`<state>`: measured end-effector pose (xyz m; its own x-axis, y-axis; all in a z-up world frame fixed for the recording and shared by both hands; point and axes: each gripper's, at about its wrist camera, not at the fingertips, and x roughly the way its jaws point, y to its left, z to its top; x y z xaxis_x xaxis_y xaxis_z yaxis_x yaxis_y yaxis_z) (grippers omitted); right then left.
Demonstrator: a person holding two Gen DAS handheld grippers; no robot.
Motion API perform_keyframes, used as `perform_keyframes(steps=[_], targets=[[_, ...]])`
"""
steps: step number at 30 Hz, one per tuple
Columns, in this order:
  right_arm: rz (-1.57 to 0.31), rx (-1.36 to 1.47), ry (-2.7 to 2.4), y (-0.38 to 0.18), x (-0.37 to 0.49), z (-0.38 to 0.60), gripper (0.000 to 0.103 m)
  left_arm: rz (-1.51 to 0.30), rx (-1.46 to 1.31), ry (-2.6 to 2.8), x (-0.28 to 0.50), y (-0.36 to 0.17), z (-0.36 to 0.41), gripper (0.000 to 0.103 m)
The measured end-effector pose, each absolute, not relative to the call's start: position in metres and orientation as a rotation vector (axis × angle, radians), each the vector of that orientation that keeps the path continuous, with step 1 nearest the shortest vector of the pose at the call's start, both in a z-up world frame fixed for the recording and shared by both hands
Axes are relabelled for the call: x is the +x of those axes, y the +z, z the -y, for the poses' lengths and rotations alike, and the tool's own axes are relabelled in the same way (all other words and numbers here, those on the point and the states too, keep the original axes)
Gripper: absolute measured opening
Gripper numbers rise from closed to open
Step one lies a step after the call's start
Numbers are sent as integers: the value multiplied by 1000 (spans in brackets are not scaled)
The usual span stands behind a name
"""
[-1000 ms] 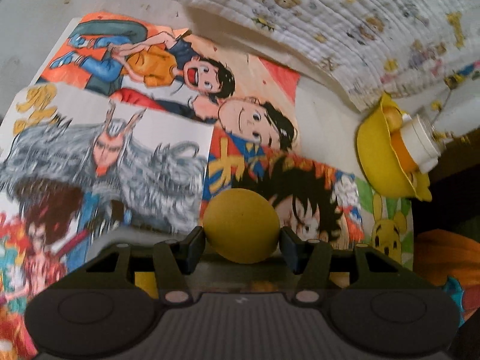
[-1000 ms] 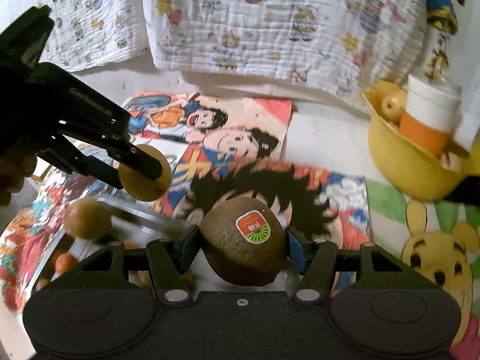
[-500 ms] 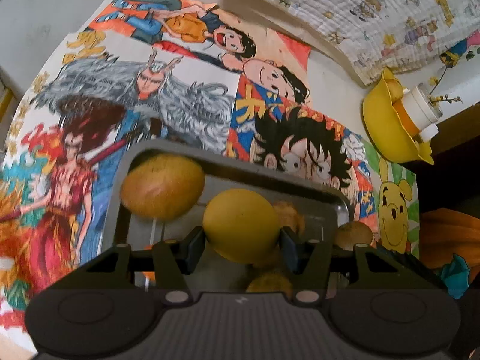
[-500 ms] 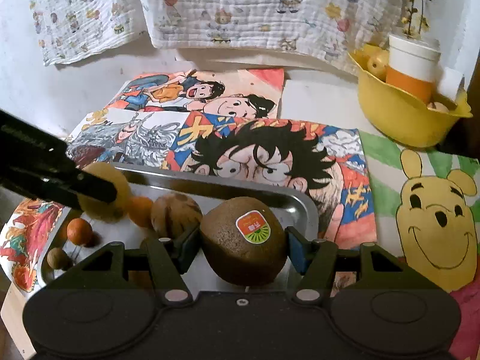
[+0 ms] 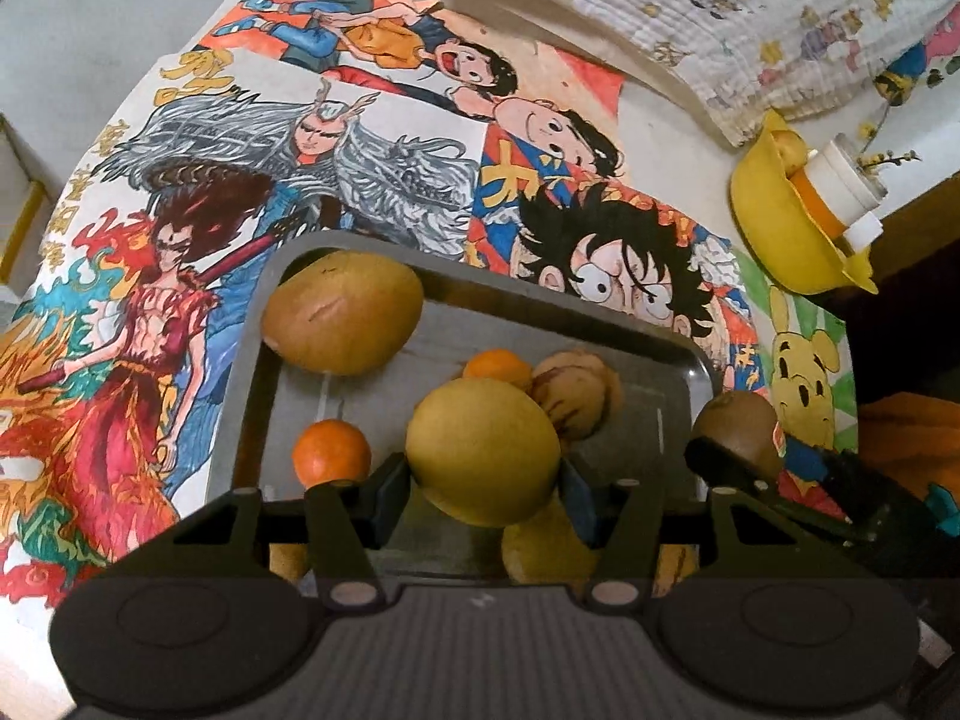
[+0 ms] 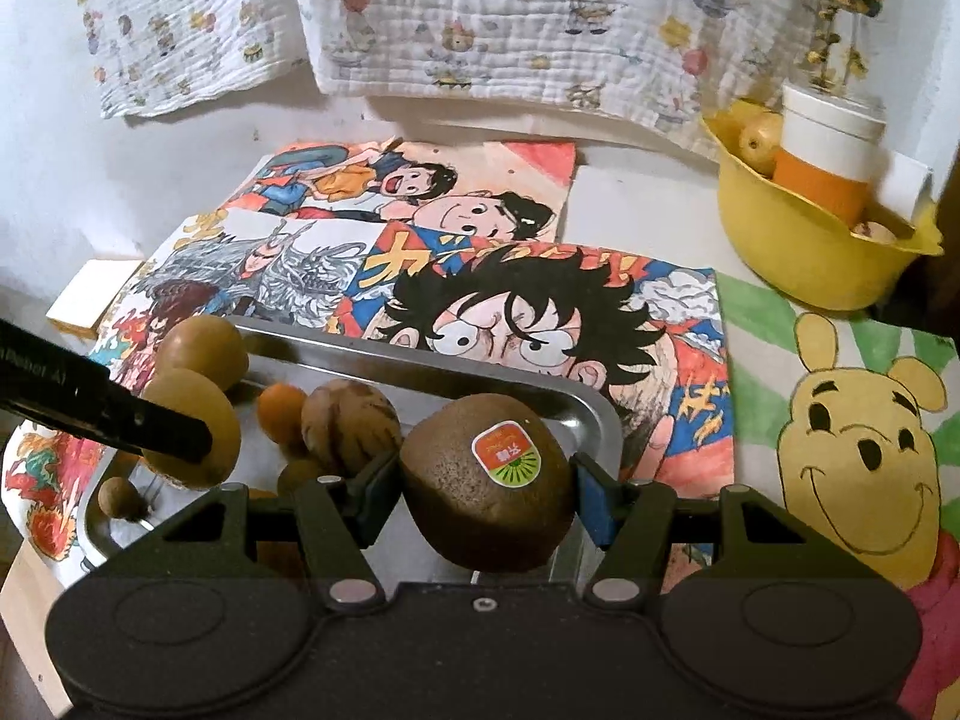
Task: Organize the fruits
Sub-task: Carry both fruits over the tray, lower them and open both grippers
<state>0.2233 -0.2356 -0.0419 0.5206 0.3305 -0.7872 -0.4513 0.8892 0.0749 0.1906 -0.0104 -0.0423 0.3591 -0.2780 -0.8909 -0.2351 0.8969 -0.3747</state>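
Note:
My left gripper (image 5: 485, 485) is shut on a round yellow fruit (image 5: 483, 456) and holds it over the metal tray (image 5: 690, 360). My right gripper (image 6: 486, 498) is shut on a brown kiwi (image 6: 486, 492) with a sticker, above the tray's right part (image 6: 591, 414). In the tray lie a large yellow-brown fruit (image 5: 345, 318), two small oranges (image 5: 330, 450) and a striped pale fruit (image 5: 576, 396). In the right wrist view the left gripper's finger (image 6: 120, 414) shows with its fruit (image 6: 192, 432); the right gripper with the kiwi (image 5: 738, 432) shows in the left wrist view.
A yellow bowl (image 6: 798, 252) with a white-and-orange cup (image 6: 828, 150) and small fruits stands at the back right. Cartoon posters (image 6: 540, 312) cover the table. Patterned cloths (image 6: 510, 18) hang on the wall behind. A pale block (image 6: 90, 300) lies at the left.
Both grippers have moved back and over the tray with their fruits still held. More of the tray and its fruits has come into view.

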Motion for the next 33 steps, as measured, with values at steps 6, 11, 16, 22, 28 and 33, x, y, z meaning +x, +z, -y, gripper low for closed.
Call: perform_keyframes(steps=[6,11,16,22,28,33], targets=[[-913,-198,553,-43,242,230,63,-1214,-484,11,190,-45,16,58],[-911,-237,615,-45,256,222,63,-1211,-490,50,190,-47,19,59],[-908,-299,688,-48,267,212,63,-1206,-466,87,189,-50,24,59],[-907,-321,729,-52,275,206,63,-1205,-473,136,187,-54,27,59],[-948,-281,718,-58,279,211,63,-1214,-482,177,185,-58,27,59],[-977,-257,701,-64,281,216,63,-1209,-488,199,187,-58,27,59]])
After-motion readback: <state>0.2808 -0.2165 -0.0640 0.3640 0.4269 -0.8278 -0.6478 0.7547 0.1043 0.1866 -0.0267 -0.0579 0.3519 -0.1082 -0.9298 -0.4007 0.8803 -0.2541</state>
